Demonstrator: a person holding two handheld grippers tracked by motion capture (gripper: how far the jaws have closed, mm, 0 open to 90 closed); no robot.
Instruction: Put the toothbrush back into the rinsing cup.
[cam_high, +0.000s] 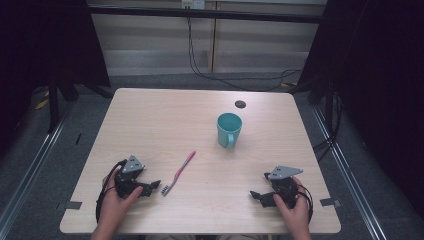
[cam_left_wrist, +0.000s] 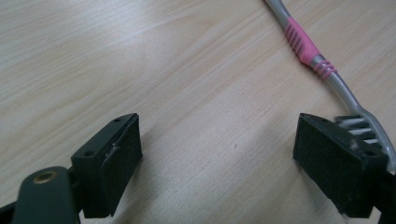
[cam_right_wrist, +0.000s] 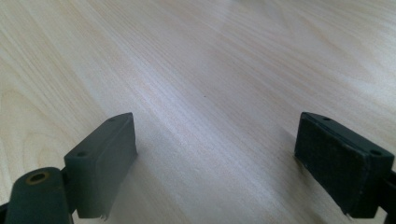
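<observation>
Approach step, by the look of it: left tongs (cam_high: 152, 187) spread wide at the bristle head of the pink toothbrush (cam_high: 178, 172), flat on the counter (cam_high: 165, 120) at seven o'clock from the teal mug (cam_high: 229, 129); right tongs (cam_high: 256, 196) wide and empty; next, closing onto the handle.

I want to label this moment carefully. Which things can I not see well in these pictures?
- Toothbrush head: left gripper view, partly behind one jaw; handle end cut off at top edge.
- Mug inside: high view, too small to tell contents.
- Right gripper: high view, small, partly under hand.
</observation>
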